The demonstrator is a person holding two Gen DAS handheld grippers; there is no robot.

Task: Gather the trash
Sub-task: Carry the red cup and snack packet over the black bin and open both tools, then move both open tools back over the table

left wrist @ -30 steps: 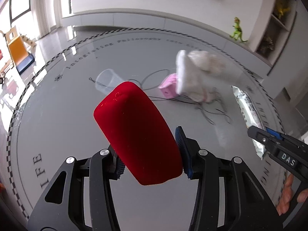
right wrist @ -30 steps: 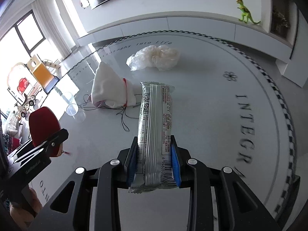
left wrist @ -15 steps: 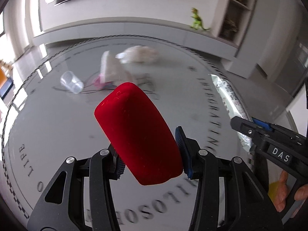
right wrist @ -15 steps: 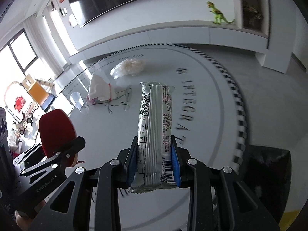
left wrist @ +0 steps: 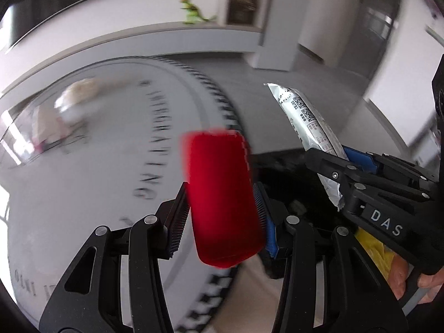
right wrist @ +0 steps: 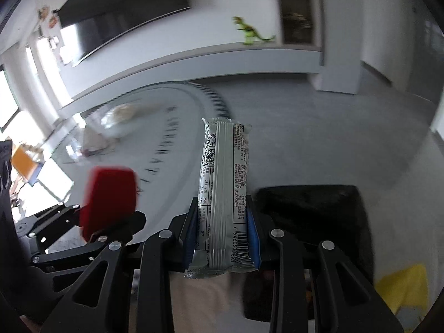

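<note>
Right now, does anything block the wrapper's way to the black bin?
Nothing visible does. The right gripper holds the wrapper above the floor, with the black bin just beyond and open air between.

- Red case point(left wrist: 224, 202): matt, velvety cloth (blurred).
- Snack wrapper point(right wrist: 224, 194): shiny silver foil-plastic, ribbed seam.
- Left tool point(left wrist: 222, 216): matt black plastic, ridged pads.
- Floor point(right wrist: 319, 138): smooth, matt grey.

Both grippers, left gripper point(left wrist: 222, 213) and right gripper point(right wrist: 222, 222), angle downward side by side, fingers clamped.
</note>
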